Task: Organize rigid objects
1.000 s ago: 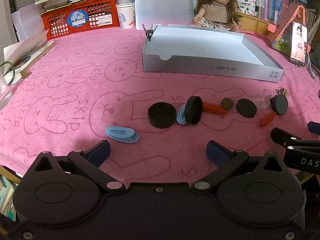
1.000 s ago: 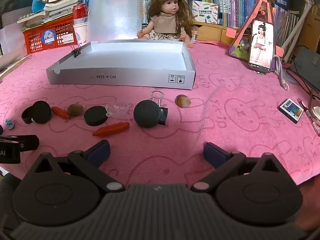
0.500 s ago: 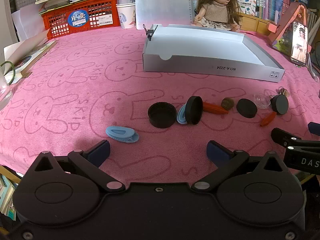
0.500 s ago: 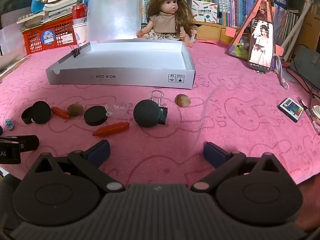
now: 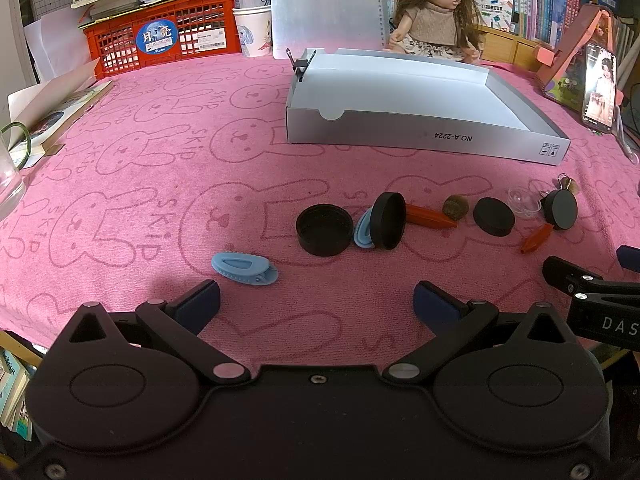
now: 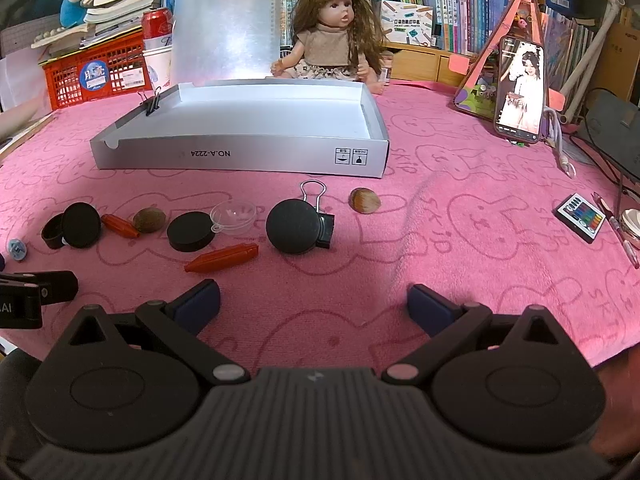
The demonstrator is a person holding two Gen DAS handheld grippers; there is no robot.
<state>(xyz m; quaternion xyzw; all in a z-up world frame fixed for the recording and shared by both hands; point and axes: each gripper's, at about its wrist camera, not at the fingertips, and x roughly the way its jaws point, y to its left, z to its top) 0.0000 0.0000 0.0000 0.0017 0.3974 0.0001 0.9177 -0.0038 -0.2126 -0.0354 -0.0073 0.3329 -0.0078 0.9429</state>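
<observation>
On the pink rabbit-print cloth [image 5: 160, 152], in front of the shallow grey cardboard box [image 6: 240, 156] with nothing visible inside it, the small items lie in a loose row: an open black cap [image 5: 324, 230], a black cap on edge [image 5: 389, 221] leaning against a light-blue clip [image 5: 362, 233], two orange pegs [image 5: 430, 216] [image 6: 222, 258], two nuts [image 6: 149, 220] [image 6: 364, 200], a flat black lid [image 6: 190, 236], a clear plastic dome [image 6: 234, 216] and a black disc [image 6: 293, 232] against a binder clip [image 6: 325, 227]. A second light-blue clip [image 5: 244, 269] lies apart, just ahead of the left gripper [image 5: 316, 300], whose jaws are spread wide and hold nothing. The right gripper [image 6: 314, 302] is likewise spread and holding nothing, low over bare cloth near the closer orange peg.
</observation>
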